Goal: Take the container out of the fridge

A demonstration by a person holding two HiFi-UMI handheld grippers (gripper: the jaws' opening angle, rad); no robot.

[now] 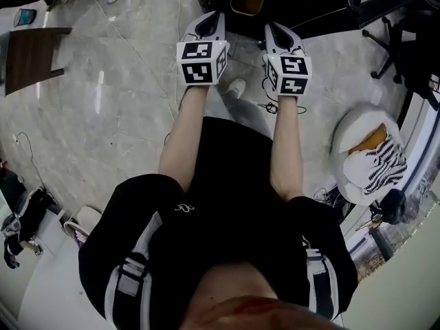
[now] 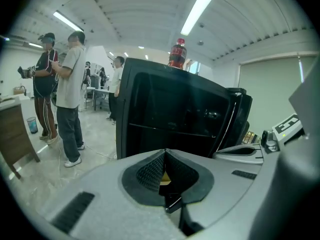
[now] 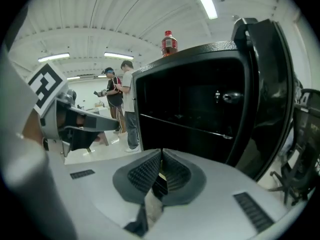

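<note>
A black fridge stands just ahead with its door swung open to the right. Its inside is dark in both gripper views, and I make out no container there. In the head view a yellowish tub-like thing shows in the fridge's dark opening. My left gripper and right gripper are held side by side in front of the fridge, short of it. Both are shut, pads pressed together, holding nothing.
A red bottle stands on top of the fridge. Several people stand to the left by a wooden table. A white round chair with striped cloth, an office chair and floor cables lie to the right.
</note>
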